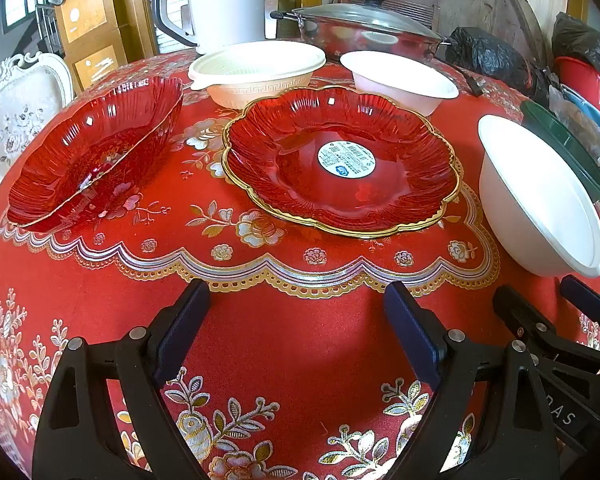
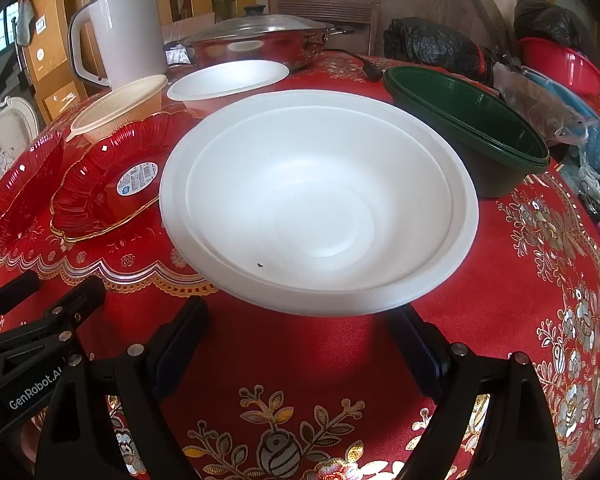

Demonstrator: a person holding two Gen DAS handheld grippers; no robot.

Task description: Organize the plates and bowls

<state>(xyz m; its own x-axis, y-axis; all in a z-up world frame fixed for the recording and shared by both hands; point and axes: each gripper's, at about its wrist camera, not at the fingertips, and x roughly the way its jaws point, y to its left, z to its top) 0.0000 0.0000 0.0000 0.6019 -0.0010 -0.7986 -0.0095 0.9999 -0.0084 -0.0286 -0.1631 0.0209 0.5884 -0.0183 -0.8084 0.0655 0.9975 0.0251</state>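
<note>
- A round table with a red tablecloth [image 1: 260, 340] printed with gold and silver flowers stands in a crowded room with wooden panels behind it.
- Two red plates lie on the left part of the cloth. They are of clear ribbed plastic with wavy rims. The gold-rimmed red plate [image 1: 340, 160] carries a round white label in its middle; the second red plate [image 1: 96, 148] lies apart to its left, and the fisheye lens bends its shape.
- Three white bowls are on the table, all empty. The near white bowl [image 2: 320, 200] is large and smooth with a wide rim and a small dark speck inside; it sits just in front of the right gripper [image 2: 300, 344]. The far white bowl [image 1: 404, 80] stands behind the labelled plate, and the cream bowl [image 1: 256, 72], with a key pattern on its side, stands next to it.
- Only the right wrist view shows fully the dark green bowls [image 2: 472, 128]; from the rim lines they seem to be stacked, right of the near white bowl. In the left wrist view only their edge appears.
- The left gripper [image 1: 296, 320] hangs over bare cloth in front of the labelled plate. Its jaws are spread wide with nothing between them. The right gripper's jaws are also spread wide and empty.
- Behind the dishes stand one white jug [image 1: 216, 4] and one steel pan with a glass lid [image 1: 364, 28].
</note>
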